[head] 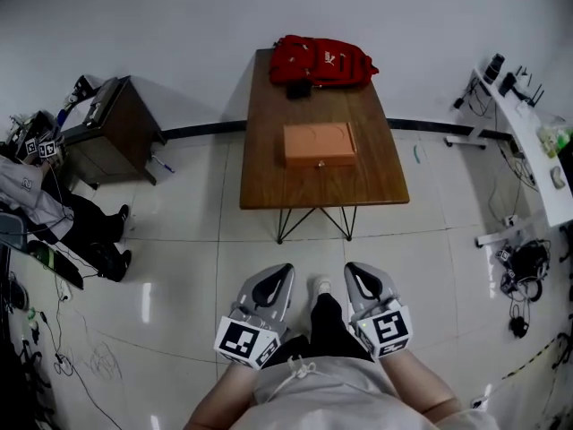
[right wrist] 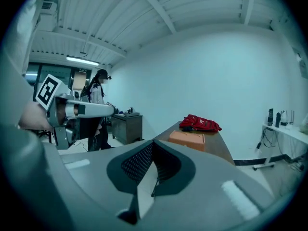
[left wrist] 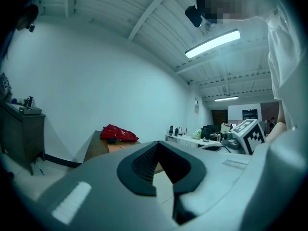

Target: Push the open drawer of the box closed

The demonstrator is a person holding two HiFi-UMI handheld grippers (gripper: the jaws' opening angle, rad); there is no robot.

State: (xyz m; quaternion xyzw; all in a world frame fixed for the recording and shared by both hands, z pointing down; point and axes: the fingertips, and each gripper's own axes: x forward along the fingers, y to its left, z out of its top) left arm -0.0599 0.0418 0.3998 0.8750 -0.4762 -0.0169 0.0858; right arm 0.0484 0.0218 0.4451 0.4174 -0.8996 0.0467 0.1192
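An orange box (head: 320, 144) lies in the middle of a brown wooden table (head: 269, 182), with a small knob on its near face. I cannot tell from here how far its drawer stands out. The box also shows far ahead in the left gripper view (left wrist: 115, 147) and in the right gripper view (right wrist: 188, 139). Both grippers hang close to my body, well short of the table. The left gripper (head: 282, 269) (left wrist: 161, 148) and the right gripper (head: 352, 269) (right wrist: 153, 146) both have their jaws together, with nothing held.
A red backpack (head: 320, 61) lies at the table's far end. A dark cabinet (head: 112, 133) stands at the left, with a person's legs (head: 98, 236) near it. A white desk (head: 528, 141) with cables runs along the right. Tiled floor separates me from the table.
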